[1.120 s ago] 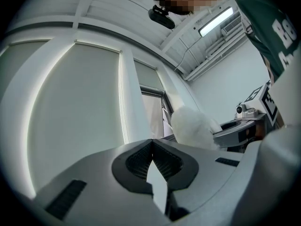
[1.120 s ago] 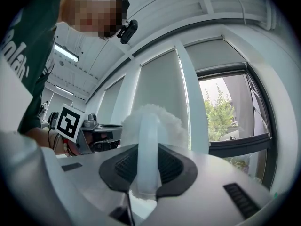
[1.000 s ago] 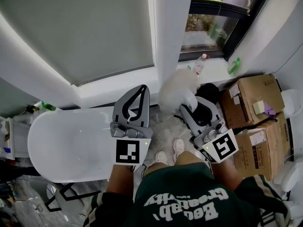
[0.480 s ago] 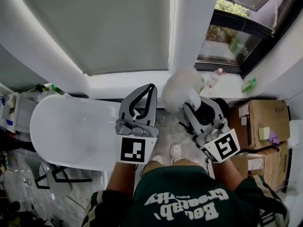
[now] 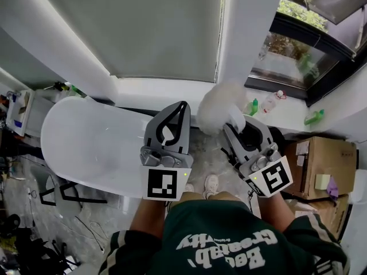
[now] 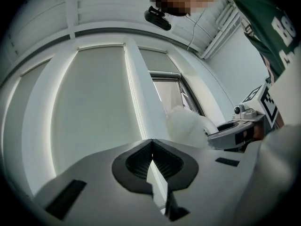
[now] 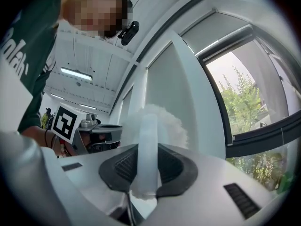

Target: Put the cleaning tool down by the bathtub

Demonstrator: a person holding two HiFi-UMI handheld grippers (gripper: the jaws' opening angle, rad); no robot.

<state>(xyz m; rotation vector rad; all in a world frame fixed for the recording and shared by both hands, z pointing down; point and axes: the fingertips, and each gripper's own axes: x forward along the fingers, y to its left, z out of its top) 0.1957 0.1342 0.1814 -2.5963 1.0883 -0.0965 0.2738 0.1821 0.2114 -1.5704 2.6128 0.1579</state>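
The right gripper point(image 7: 146, 173) is pinching the cleaning tool point(image 5: 219, 106) by its pale handle point(image 7: 146, 145), pads pressed on either side w/ the handle standing up btwn them. So the tool's long axis runs straight out along the jaws, and the fluffy white head sits at the far end, away from the person, in front of the window pillar point(image 5: 246, 33). The left gripper point(image 6: 151, 160) has its jaws pressed together on nothing (tips meet, only wall and blind show past them). What the coming move turns on: the bathtub point(image 5: 86, 148) lies to the left of the tool and lower. The right gripper is off the tub's right end, above the strip of floor point(image 5: 202, 153) btwn the tub and the cardboard boxes point(image 5: 318, 159). The left gripper hangs over the tub's right end and is the nearer of the two to it. Since the left one holds nothing, the set-down prob. falls to the right: bring the tool down toward that floor strip beside the tub's end, likely tipping its long axis to lie flat or lean on the tub wall. Height above the floor can't be judged from these views.
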